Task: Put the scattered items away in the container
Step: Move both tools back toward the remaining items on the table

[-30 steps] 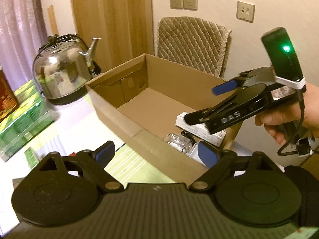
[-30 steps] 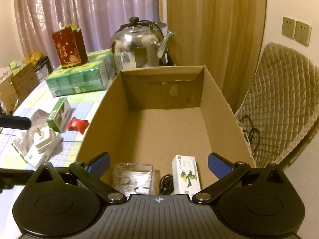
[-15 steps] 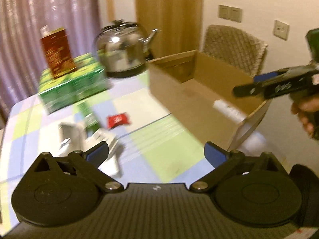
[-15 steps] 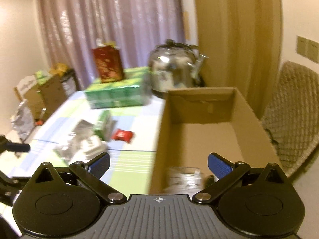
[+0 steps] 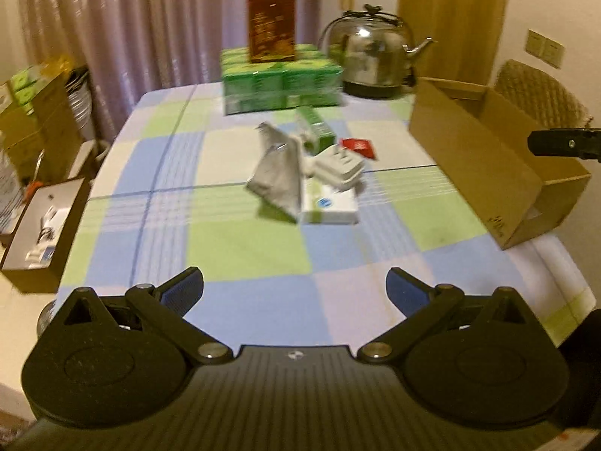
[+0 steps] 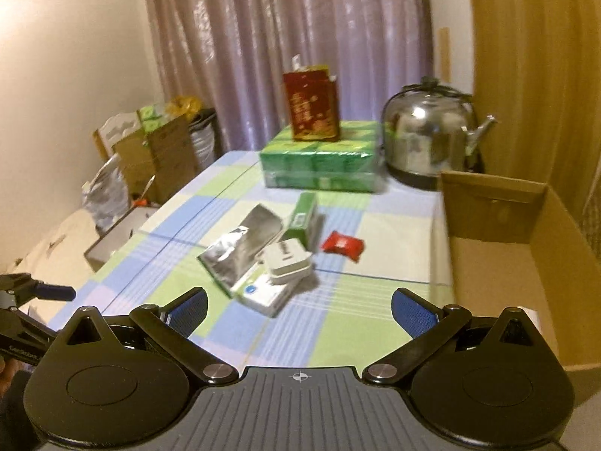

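the left gripper [image 5: 295,285] hangs above the near edge of the checked tablecloth [image 5: 240,248] with its jaws spread wide and nothing between them. ahead of those jaws, well apart from them, lies the scattered pile: a crumpled silver foil pouch [image 5: 276,173] a little left of the jaws' centre line, leaning over a white box with a blue mark [image 5: 328,206], a white plug adapter [image 5: 336,163] resting on that box, a small green carton [image 5: 313,131] behind them, and a red sachet [image 5: 358,146] just right of the adapter. far right of the jaws stands the open cardboard box [image 5: 473,161], the container. the right gripper [image 6: 298,308] is likewise released and empty; the same pile sits ahead, slightly left of centre, and the box wall runs just beside its right finger [image 6: 413,315].
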Tool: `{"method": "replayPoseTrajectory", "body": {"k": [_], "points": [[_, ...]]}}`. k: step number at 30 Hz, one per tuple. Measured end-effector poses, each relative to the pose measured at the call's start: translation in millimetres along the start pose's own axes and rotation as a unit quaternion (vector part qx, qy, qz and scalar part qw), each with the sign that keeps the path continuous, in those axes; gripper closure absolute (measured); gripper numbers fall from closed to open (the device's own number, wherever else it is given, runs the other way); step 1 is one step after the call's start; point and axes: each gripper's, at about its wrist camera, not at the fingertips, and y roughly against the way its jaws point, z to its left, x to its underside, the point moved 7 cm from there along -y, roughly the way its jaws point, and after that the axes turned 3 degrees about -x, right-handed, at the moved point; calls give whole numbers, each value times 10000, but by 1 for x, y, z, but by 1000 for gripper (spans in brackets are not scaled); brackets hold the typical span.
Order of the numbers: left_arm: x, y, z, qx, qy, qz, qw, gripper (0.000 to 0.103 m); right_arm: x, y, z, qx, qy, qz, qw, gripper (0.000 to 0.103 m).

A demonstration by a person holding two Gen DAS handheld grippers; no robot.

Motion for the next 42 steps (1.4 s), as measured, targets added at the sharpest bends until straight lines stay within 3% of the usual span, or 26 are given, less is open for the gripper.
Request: {"method": "replayPoseTrajectory", "body": {"k": [7,16,19,26,42], "points": [[5,-4,22,-35,175,0,9998,1,2,-25,11,69,195,156,9997,2],[-5,-32,31,84,41,56,9999,1,-7,-75,9,118,313,298,9990,3],[-12,-46,33,124,-27,63,9999,1,-9,-95,8,93,382,391,9985,14],[-34,-82,33,287,-193,81,9994,1,-12,-142,4,49,518,547,9971,25],[-71,-168,19,704,-920,140,9932,1,-6,-223,-14,-101,649,910,9937,25]]}}
